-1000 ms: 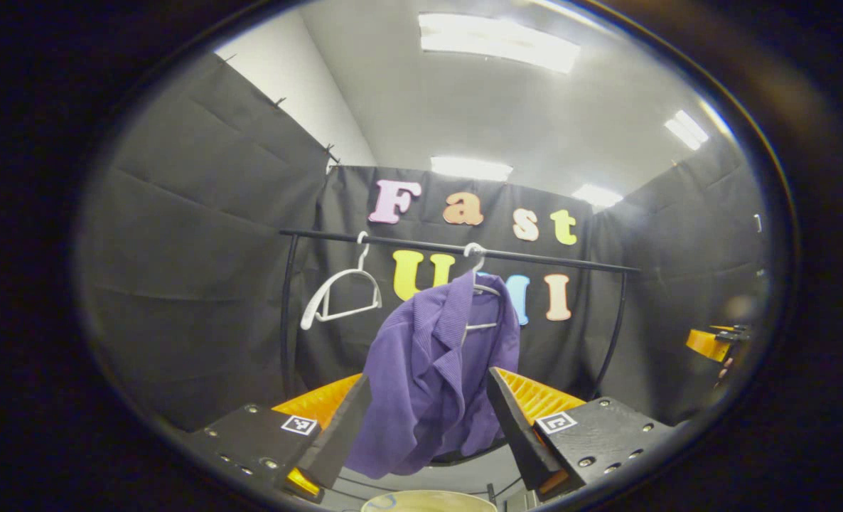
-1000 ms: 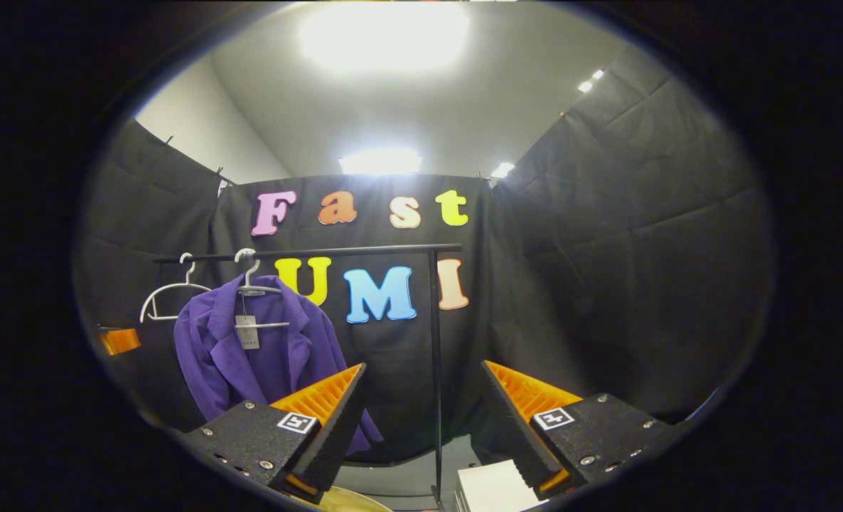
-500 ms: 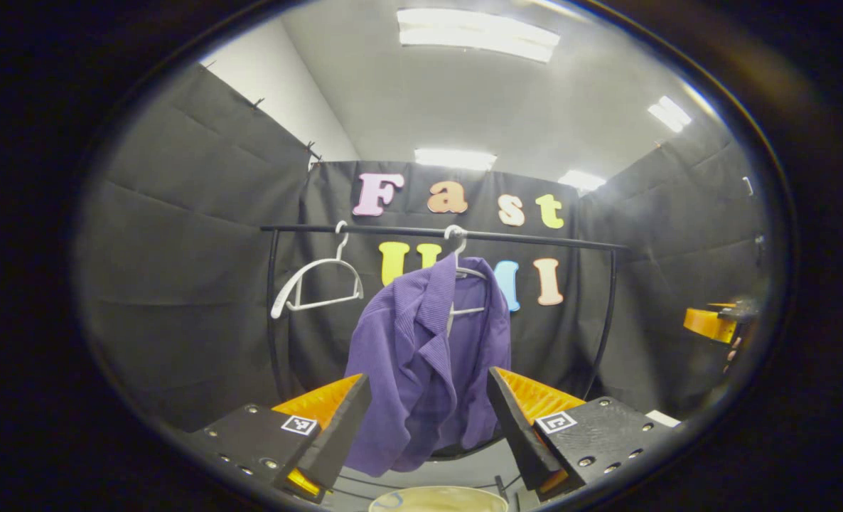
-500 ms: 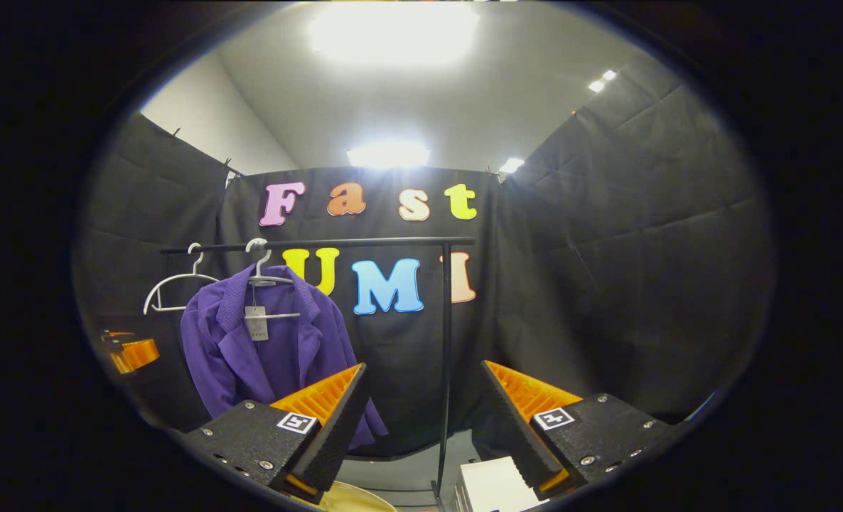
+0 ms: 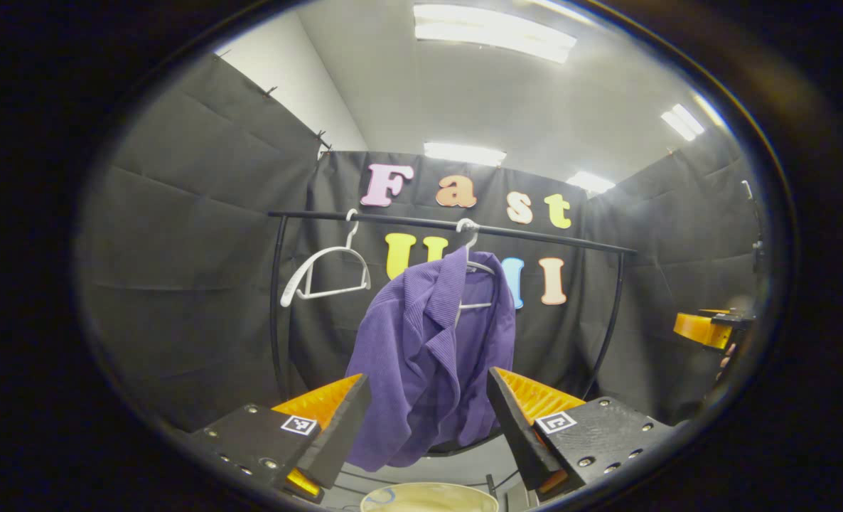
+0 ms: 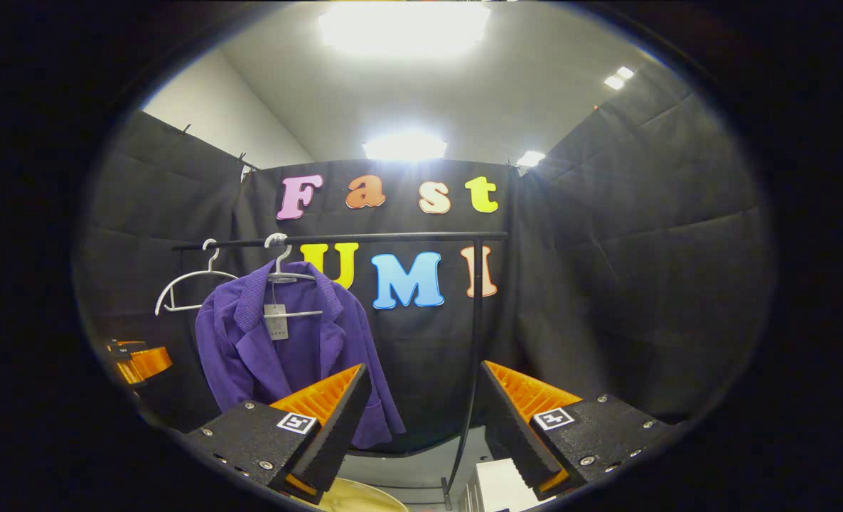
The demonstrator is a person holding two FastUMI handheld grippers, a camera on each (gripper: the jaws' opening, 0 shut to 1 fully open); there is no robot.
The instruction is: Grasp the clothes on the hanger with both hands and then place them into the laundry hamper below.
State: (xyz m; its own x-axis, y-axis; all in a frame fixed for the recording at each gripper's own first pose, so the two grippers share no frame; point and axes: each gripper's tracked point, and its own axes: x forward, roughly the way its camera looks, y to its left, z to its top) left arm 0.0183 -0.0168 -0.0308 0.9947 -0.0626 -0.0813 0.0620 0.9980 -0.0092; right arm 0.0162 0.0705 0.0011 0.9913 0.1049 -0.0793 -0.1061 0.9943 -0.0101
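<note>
The purple jacket [image 5: 432, 355] is hung on a white hanger [image 5: 475, 269] from the black rail [image 5: 535, 237], open at the front, with a small tag [image 6: 276, 321] seen at its collar in the right gripper view; there the jacket [image 6: 286, 363] is seen at the left end of the rail [image 6: 393, 237]. A pale round rim [image 5: 428, 496], possibly the laundry hamper, is glimpsed at the bottom edge below the garment, though what it is cannot be told for certain. The left gripper [image 5: 428, 419] is held in front of the jacket's lower half, its jaws spread wide with nothing between them; the cloth is framed by the gap but not touched. The right gripper [image 6: 425, 416] is held well to the right of the jacket, likewise wide open and empty, the rail's upright post [image 6: 473, 355] being seen through its gap. An empty white hanger [image 5: 325, 274] is hung left of the jacket. A white box [image 6: 500, 489] is seen below the right gripper
</note>
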